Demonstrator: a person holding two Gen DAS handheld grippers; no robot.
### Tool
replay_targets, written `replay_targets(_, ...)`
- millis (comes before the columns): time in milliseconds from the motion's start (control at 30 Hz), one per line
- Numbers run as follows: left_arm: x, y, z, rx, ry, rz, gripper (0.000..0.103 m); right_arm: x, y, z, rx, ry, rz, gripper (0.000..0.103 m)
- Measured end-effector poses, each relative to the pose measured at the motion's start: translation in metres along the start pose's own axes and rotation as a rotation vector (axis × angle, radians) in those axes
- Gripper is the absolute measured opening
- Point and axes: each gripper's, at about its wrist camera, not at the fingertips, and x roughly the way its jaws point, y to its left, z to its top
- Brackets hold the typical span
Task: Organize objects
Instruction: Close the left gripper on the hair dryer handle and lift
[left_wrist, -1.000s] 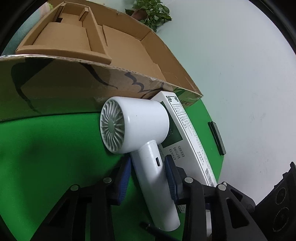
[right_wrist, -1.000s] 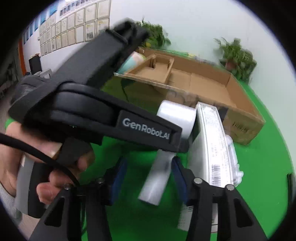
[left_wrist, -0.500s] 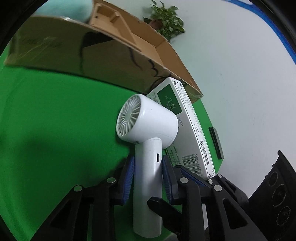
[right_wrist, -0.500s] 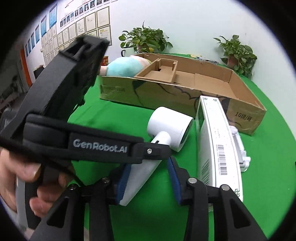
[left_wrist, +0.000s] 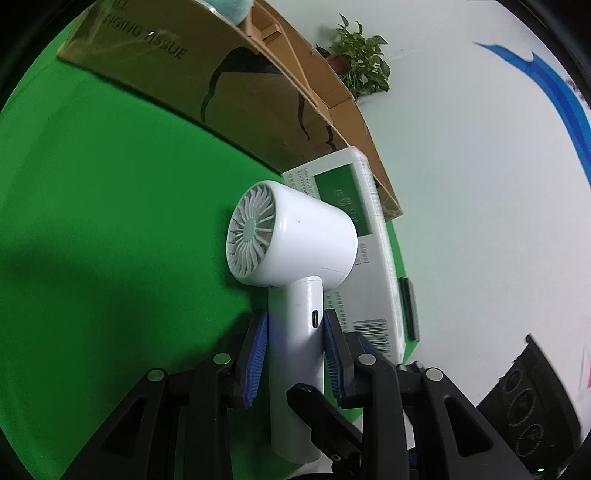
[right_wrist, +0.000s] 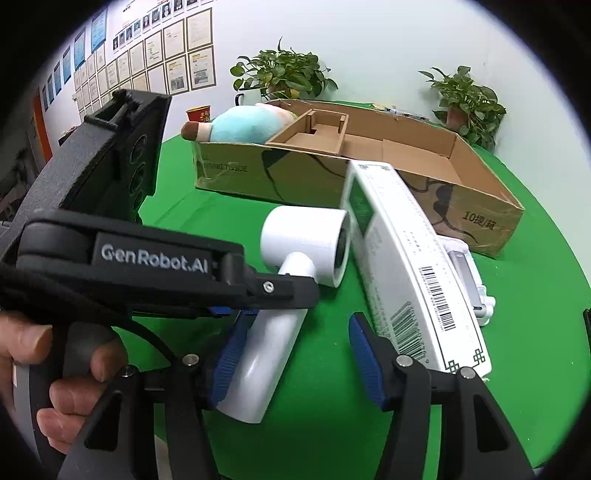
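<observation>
Now my white hair dryer lies on the green table, its handle clamped between the blue pads of my left gripper. My right gripper has just been opening; its jaws stand wide around the handle's end without pinching it. Just beside lies a long white carton, with the open cardboard box behind.

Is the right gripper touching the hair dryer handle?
Cannot tell. In the right wrist view, right gripper is open; one pad meets the hair dryer handle's outline, contact unclear.
</observation>
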Motion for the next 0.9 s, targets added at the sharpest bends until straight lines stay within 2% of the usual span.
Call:
replay_targets(200,0.015,-0.012,-0.030,-0.065,-0.031,-0.091,0.027,0.007,-0.010,-0.002,0.070,0.041,0.101,0.054)
replay_targets(267,0.021,-0.014,-0.032,-0.075,-0.028,-0.118,0.027,0.011,-0.009,-0.001,0.080,0.059,0.140,0.035)
replay_targets(433,0.026,-0.013,-0.027,-0.067,-0.028,-0.142,0.027,0.012,-0.004,-0.004,0.056,0.051,0.082,0.029)
replay_targets(600,0.034,-0.023,-0.018,-0.015,-0.020,-0.102,0.027,0.013,0.010,-0.006,-0.041,0.046,-0.011,0.027)
replay_targets(700,0.020,-0.030,-0.014,0.012,-0.049,-0.082,0.027,0.012,0.020,-0.009,-0.101,0.034,-0.075,0.027)
replay_targets(767,0.011,-0.037,-0.012,0.025,-0.063,-0.080,0.033,0.011,0.028,-0.009,-0.167,0.009,-0.145,0.027)
replay_targets(900,-0.001,-0.042,-0.019,0.049,-0.056,-0.048,0.033,0.008,0.031,-0.008,-0.183,-0.001,-0.157,0.027)
